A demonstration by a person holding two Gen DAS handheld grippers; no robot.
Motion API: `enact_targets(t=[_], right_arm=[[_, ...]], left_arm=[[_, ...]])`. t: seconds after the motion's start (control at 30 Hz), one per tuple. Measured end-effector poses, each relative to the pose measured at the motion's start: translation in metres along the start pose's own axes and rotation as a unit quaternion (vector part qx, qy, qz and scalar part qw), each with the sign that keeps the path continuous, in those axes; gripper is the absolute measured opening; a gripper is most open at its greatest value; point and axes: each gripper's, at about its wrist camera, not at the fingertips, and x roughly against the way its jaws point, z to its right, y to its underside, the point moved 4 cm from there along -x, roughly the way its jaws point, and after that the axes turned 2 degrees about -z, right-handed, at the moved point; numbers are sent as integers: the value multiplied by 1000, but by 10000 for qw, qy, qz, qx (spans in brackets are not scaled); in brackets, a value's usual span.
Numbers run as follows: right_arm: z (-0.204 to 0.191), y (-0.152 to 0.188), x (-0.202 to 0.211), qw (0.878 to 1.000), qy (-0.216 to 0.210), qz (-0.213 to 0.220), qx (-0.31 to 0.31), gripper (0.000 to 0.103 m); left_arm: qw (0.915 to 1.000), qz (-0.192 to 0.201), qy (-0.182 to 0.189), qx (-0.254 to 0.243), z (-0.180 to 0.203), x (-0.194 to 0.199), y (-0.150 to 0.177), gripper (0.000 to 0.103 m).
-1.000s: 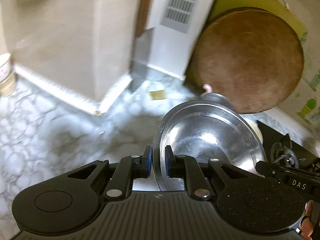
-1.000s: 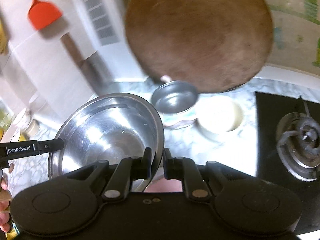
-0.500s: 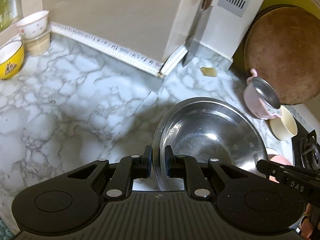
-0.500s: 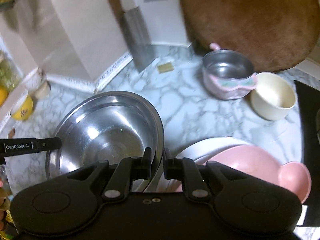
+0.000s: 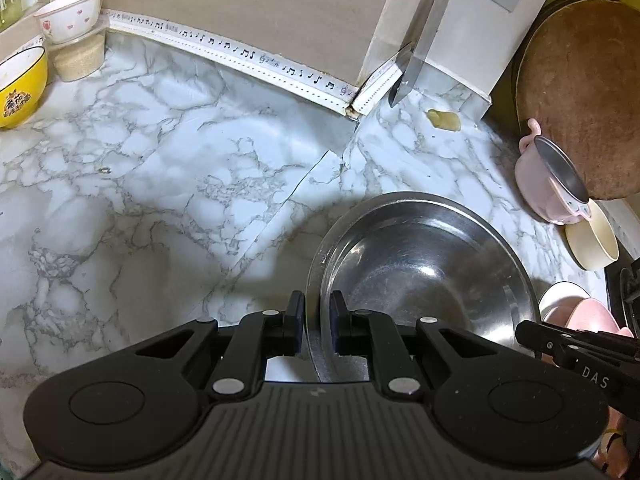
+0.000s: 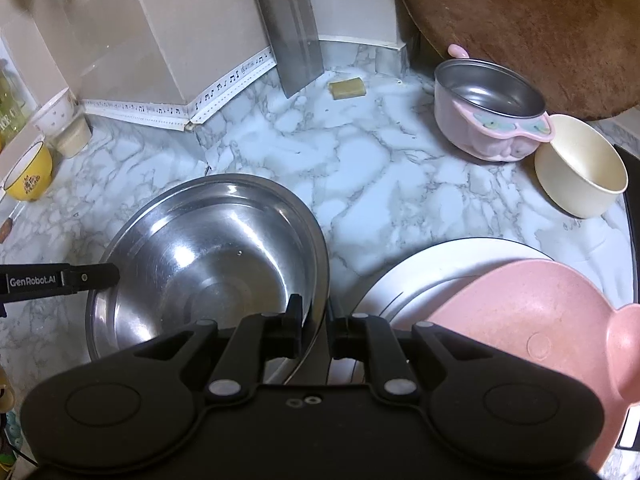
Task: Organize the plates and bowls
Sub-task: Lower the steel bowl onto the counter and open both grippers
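Observation:
A large steel bowl point(image 5: 424, 268) point(image 6: 208, 260) hangs just over the marble counter, held by its rim from both sides. My left gripper point(image 5: 317, 316) is shut on its left rim, my right gripper point(image 6: 314, 316) is shut on its right rim. Each view shows the other gripper's tip at the bowl's far rim. To the right lies a white plate point(image 6: 432, 272) with a pink bowl point(image 6: 532, 320) on it. A pink-sided steel bowl point(image 6: 488, 112) and a cream bowl point(image 6: 580, 168) stand further back.
A round brown board point(image 6: 540, 20) leans at the back right. A cleaver point(image 6: 296, 40) stands against the wall, a small yellow block point(image 6: 347, 88) beside it. A yellow bowl point(image 5: 20, 84) and a white bowl point(image 5: 70, 16) on a cup sit at far left. A stove edge is at right.
Both grippers have come down and forward with the steel bowl between them. The counter, the plate and the pink bowl have come into view; the board has slid to the upper right.

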Motion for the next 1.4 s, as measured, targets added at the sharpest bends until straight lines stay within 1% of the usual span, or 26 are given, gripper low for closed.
enact_targets(t=[0.27, 0.53, 0.77, 0.93, 1.13, 1.33, 1.4], right_arm=[[0, -2, -3, 9999, 43, -73, 68, 14], [-1, -2, -3, 9998, 6, -190, 98, 21], [-2, -2, 5, 9998, -77, -156, 130, 25], [-4, -3, 18, 9996, -223, -82, 172, 28], [-9, -7, 41, 9988, -329, 109, 353, 35], [-14, -11, 63, 9970, -553, 280, 467, 41], [-15, -12, 69, 9964, -631, 332, 449, 48]], left_arm=[[10000, -30, -32, -67, 2, 0, -2, 12], [9999, -91, -12, -94, 3, 1, 0, 12], [9999, -12, -63, -156, 4, 11, 0, 12], [9994, 141, -145, -283, 5, 25, 1, 13], [9985, 320, -62, -444, 12, 47, 0, 13], [9967, 474, 75, -656, 31, 66, 0, 13], [9961, 509, 115, -718, 39, 72, 0, 14]])
